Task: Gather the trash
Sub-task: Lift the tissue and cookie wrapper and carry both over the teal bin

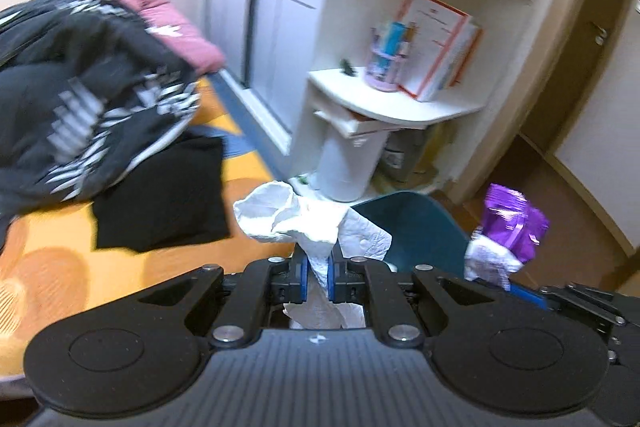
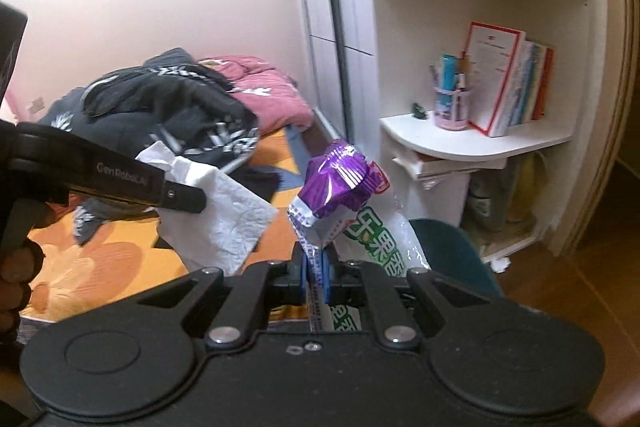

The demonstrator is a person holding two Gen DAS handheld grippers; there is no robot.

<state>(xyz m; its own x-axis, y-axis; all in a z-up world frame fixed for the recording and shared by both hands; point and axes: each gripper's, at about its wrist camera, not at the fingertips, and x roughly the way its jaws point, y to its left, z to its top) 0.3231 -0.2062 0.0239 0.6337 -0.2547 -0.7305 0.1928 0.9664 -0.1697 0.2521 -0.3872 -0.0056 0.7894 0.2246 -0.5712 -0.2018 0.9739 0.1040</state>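
Both grippers are loaded. My left gripper [image 1: 318, 277] has its blue pads [image 1: 303, 277] pinched together on a crumpled white paper towel [image 1: 296, 219], which bunches up above the fingers and hangs down behind them. From the right wrist view I see that same towel [image 2: 224, 215] dangling off the left gripper's black finger, just left of my own load.

My right gripper [image 2: 316, 277] is clamped on a purple snack wrapper [image 2: 340, 183], gripping it by its white printed tail; a clear plastic bag with green lettering [image 2: 380, 239] is caught alongside it. In the left view the purple wrapper [image 1: 512, 223] sits to the right, near the towel but apart from it.

Below and ahead of both loads is the rim of a dark teal bin [image 1: 416, 223]. Behind it stands a white corner shelf [image 2: 476, 143] carrying books [image 2: 504, 83] and a pen cup [image 2: 452, 111]. To the left, dark clothes [image 1: 92, 87] and a pink quilt [image 2: 264, 91] are heaped on an orange bedsheet [image 1: 60, 267].
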